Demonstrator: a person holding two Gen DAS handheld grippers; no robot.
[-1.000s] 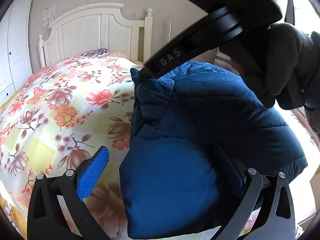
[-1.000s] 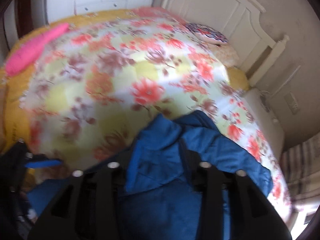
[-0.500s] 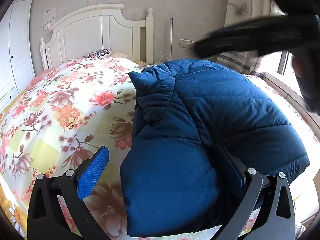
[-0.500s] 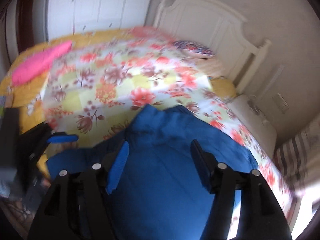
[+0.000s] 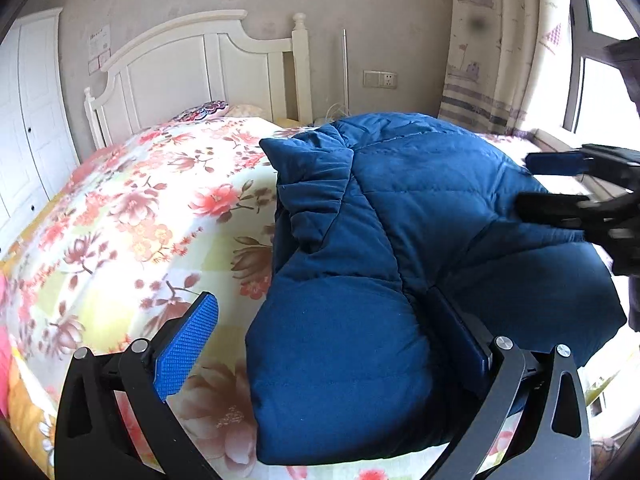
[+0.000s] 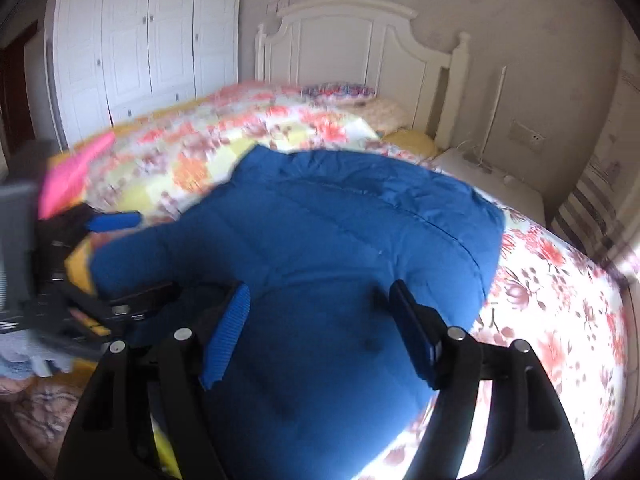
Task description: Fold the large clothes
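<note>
Left wrist view: one blue padded jacket (image 5: 400, 280) lies bunched on the floral quilt (image 5: 132, 216) at the near right side of the bed, one white headboard (image 5: 192, 68) behind. Left gripper (image 5: 332, 344) spread wide; two fingers, the left pad (image 5: 186, 348) bare over the quilt, the right one pressed into the jacket's folds (nothing clamped between them). One more gripper shows at the right edge, low beside the jacket; a second ago it crossed the top of this view, touching the collar. Right wrist view: the same single jacket (image 6: 320, 248) fills the middle, one pink item (image 6: 72, 176) on the quilt's (image 6: 560, 320) far left edge, white wardrobe (image 6: 140, 40) behind. Right gripper (image 6: 320, 332) parted, both blue pads over the jacket with cloth seen between, not pinched; a second ago it sat closed down into the fabric. The left gripper (image 6: 100, 264) appears blurred at left.
</note>
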